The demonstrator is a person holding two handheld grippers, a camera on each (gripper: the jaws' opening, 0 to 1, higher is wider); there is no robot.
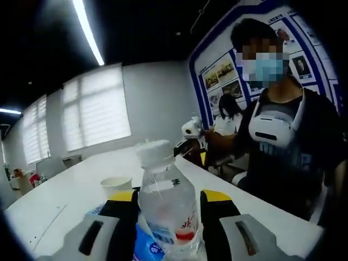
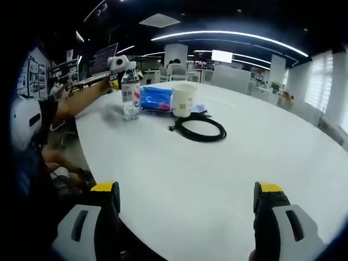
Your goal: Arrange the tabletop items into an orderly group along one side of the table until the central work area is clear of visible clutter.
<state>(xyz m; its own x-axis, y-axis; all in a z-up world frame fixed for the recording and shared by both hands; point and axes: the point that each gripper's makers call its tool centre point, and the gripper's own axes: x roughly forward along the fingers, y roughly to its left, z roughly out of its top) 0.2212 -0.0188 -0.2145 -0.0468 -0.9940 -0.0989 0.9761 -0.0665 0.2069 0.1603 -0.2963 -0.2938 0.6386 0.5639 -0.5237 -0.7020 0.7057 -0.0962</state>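
A clear water bottle (image 1: 166, 204) with a white cap stands between the yellow-tipped jaws of my left gripper (image 1: 169, 194), which is shut on it. In the right gripper view the same bottle (image 2: 130, 95) stands on the white table (image 2: 228, 179), with the left gripper (image 2: 122, 65) at its top. Beside it lie a blue packet (image 2: 156, 99), a paper cup (image 2: 184, 99) and a coiled black cable (image 2: 198, 129). My right gripper (image 2: 186, 190) is open over bare table near the edge, holding nothing. It also shows small in the left gripper view as the right gripper (image 1: 191, 129).
The person holding the grippers (image 1: 283, 141) sits at the table's edge in a black shirt. The cup (image 1: 116, 185) and blue packet (image 1: 145, 246) sit close to the bottle. Another person (image 1: 225, 111) sits behind. Desks and chairs (image 2: 228, 76) stand beyond the table.
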